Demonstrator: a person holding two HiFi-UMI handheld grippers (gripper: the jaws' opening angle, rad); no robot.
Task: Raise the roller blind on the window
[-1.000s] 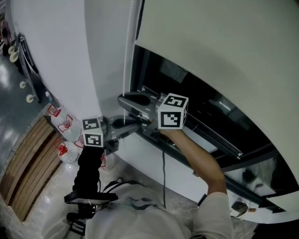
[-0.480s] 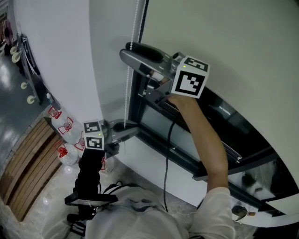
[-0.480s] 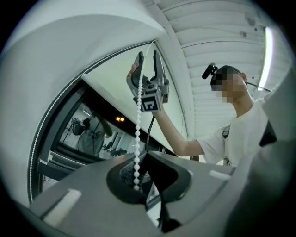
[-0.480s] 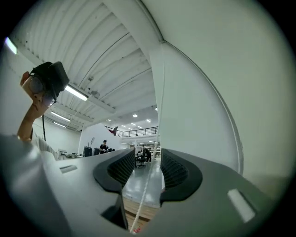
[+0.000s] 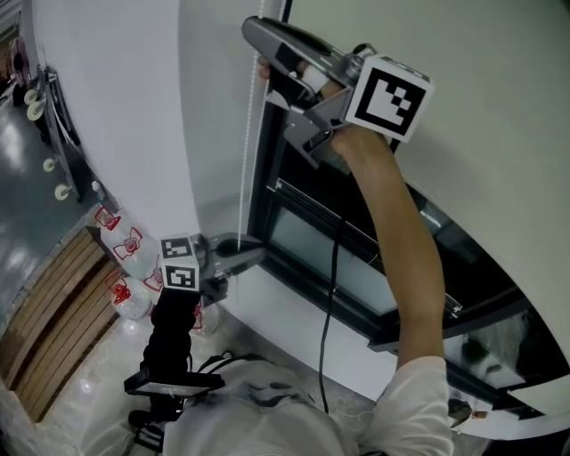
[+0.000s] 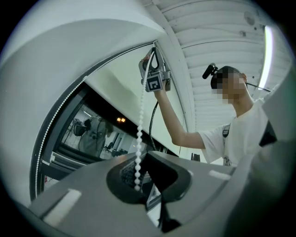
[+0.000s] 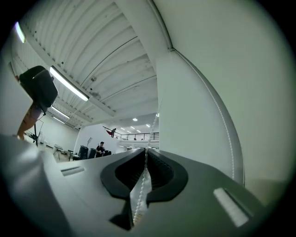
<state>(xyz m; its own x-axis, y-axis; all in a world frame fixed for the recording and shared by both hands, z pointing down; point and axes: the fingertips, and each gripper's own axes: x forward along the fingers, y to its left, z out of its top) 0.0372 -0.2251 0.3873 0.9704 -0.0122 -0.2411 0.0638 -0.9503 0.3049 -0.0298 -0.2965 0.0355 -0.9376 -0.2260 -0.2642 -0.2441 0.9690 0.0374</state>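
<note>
My right gripper (image 5: 258,44) has just closed its fingers on the bead chain (image 5: 243,160). My left gripper (image 5: 229,243) is clamped on it lower down. The chain runs straight from 12 to 6 o'clock.

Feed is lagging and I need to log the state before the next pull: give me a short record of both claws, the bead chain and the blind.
right claw: held high beside the blind; jaws have just been closing, and now pinch the bead chain
left claw: low, by the frame's bottom corner, shut on the same chain
bead chain: runs straight between the two claws
roller blind: partly up; window glass exposed below its edge
likely next: a downward pull with the right claw
</note>
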